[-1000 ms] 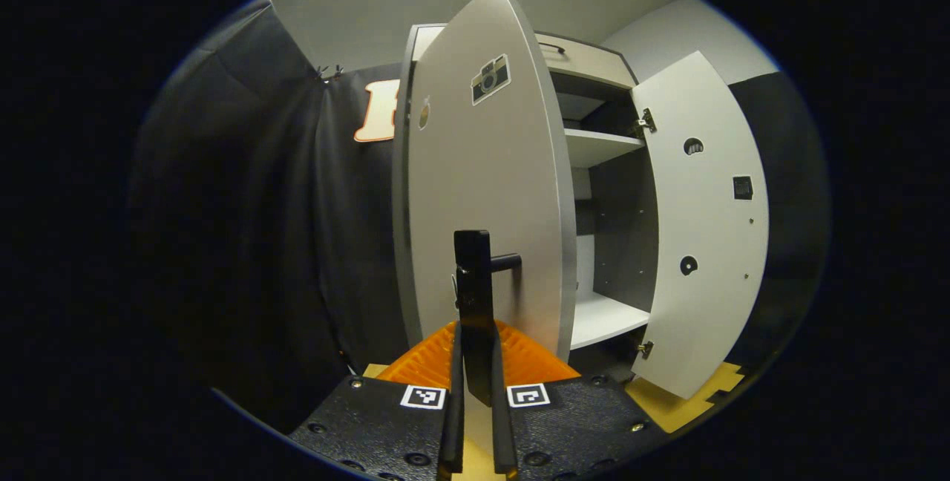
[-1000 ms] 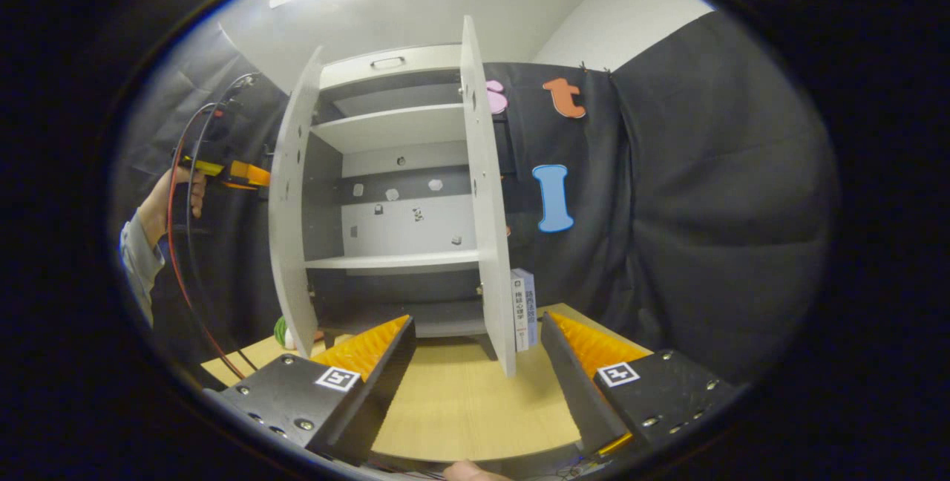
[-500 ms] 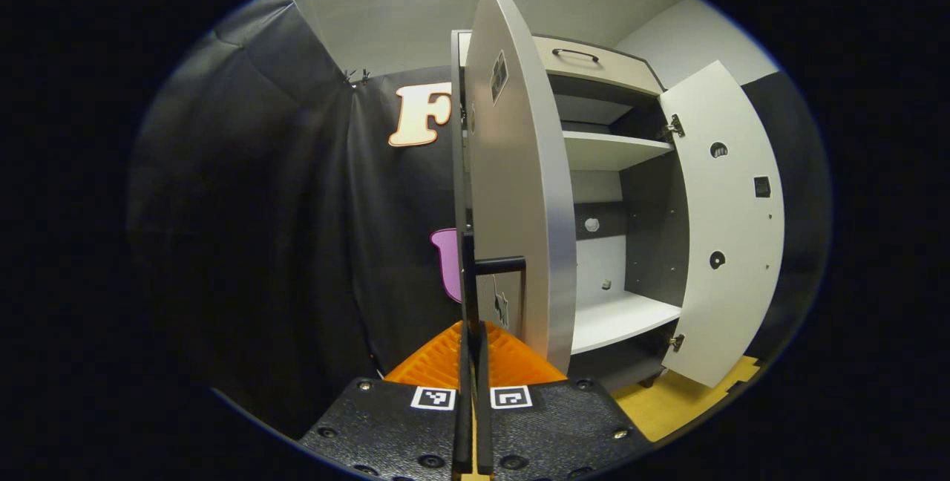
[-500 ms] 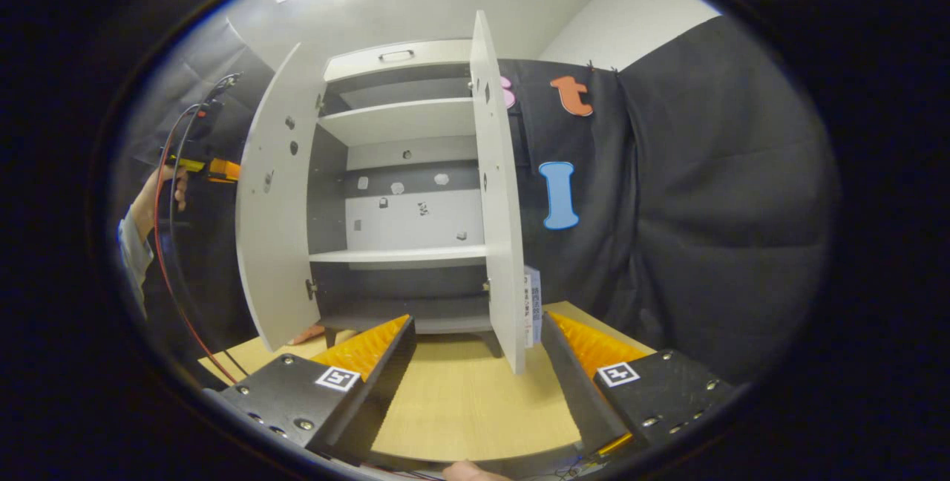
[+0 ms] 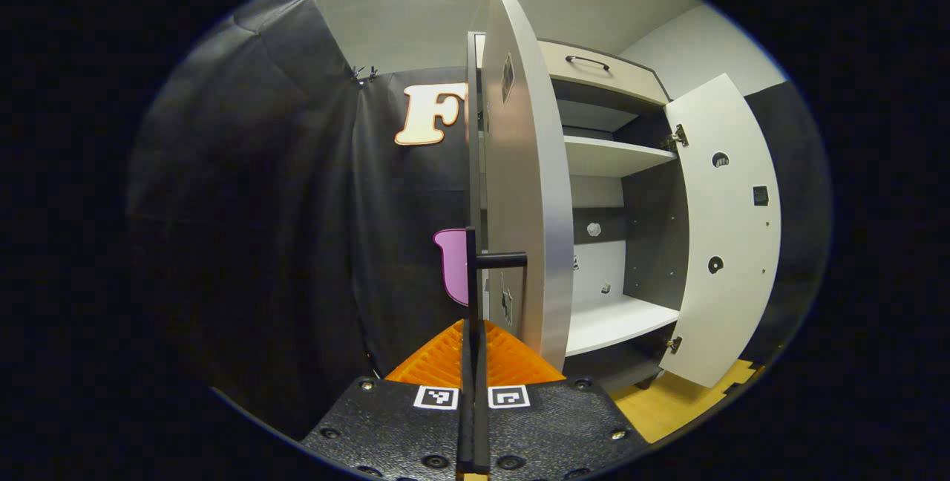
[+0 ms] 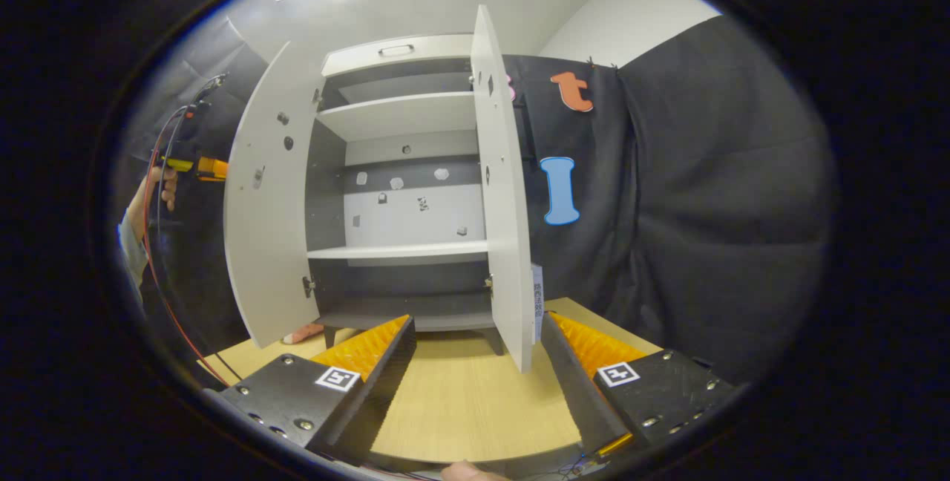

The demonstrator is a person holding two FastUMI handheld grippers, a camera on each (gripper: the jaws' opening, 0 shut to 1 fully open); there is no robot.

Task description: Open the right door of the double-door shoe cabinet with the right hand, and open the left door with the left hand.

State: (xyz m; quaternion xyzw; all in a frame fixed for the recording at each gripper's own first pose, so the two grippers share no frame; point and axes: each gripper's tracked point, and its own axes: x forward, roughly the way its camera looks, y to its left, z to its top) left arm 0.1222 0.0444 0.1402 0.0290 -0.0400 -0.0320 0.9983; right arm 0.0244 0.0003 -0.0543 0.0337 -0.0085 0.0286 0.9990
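Note:
The white shoe cabinet [image 6: 404, 191] stands with both doors swung out. In the left gripper view the left door [image 5: 523, 191] is almost edge-on, and my left gripper [image 5: 473, 334] is shut on its black bar handle [image 5: 470, 273]. The right door [image 5: 731, 228] hangs wide open beyond it. In the right gripper view my right gripper [image 6: 475, 362] is open with nothing between its fingers, low over the wooden table [image 6: 475, 407], just in front of the right door [image 6: 505, 191]. The left door [image 6: 271, 199] is at the left, with a hand [image 6: 152, 195] holding the left gripper [image 6: 197, 167] behind it.
The cabinet's shelves [image 6: 401, 251] are bare, and a drawer with a handle [image 6: 397, 50] tops it. Books [image 6: 536, 301] stand upright beside the right door's lower corner. A small pinkish thing [image 6: 300, 334] lies under the left door. Red and black cables [image 6: 152, 258] hang from the left gripper.
The left door has swung further open with my left gripper shut on its handle, ending nearly edge-on to that camera. The right gripper has barely moved and stays open.

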